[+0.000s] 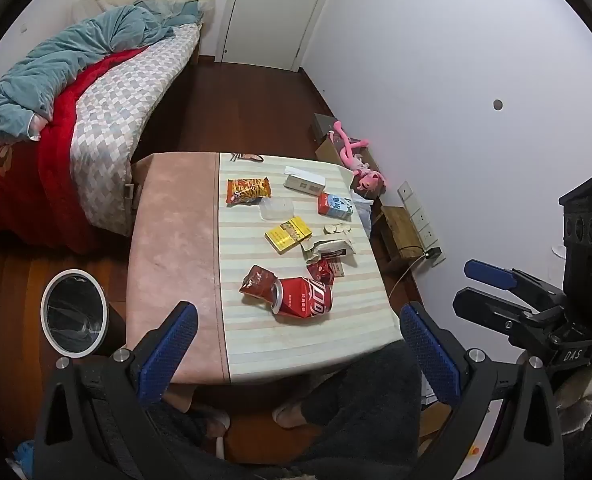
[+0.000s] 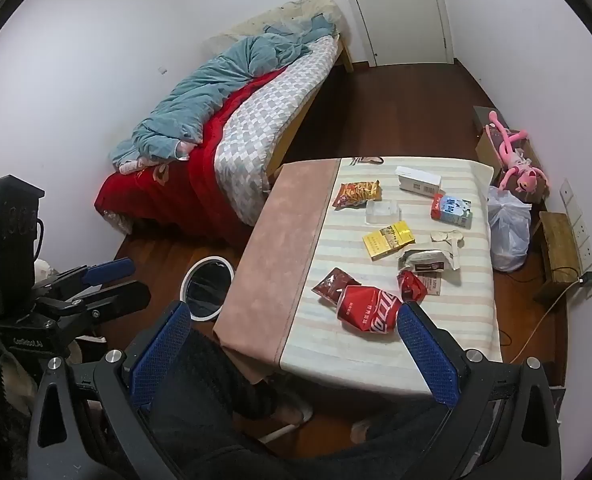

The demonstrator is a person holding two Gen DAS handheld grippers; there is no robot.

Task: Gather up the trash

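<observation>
Trash lies on the small table (image 1: 176, 240) (image 2: 292, 240): a crushed red cola can (image 1: 301, 297) (image 2: 369, 308), red wrappers (image 1: 258, 281) (image 2: 333, 282), a yellow box (image 1: 288, 234) (image 2: 387, 239), an orange snack bag (image 1: 248, 191) (image 2: 355, 193), a blue-and-red carton (image 1: 335, 205) (image 2: 451, 210), a white box (image 1: 304, 180) (image 2: 417, 179), a clear plastic tub (image 1: 276, 208) (image 2: 382, 212) and crumpled paper packaging (image 1: 327, 249) (image 2: 427, 259). A white-rimmed bin (image 1: 74, 312) (image 2: 207, 288) with a black liner stands on the floor left of the table. My left gripper (image 1: 296, 354) and right gripper (image 2: 296, 354) are open and empty, held above the table's near edge.
A bed (image 1: 96, 112) (image 2: 232, 120) with blankets stands at the left. A pink plush toy (image 1: 355, 160) (image 2: 513, 160), boxes and a white plastic bag (image 2: 509, 232) sit along the right wall. A closed door (image 1: 276, 8) (image 2: 399, 4) is at the back. My legs are under the table.
</observation>
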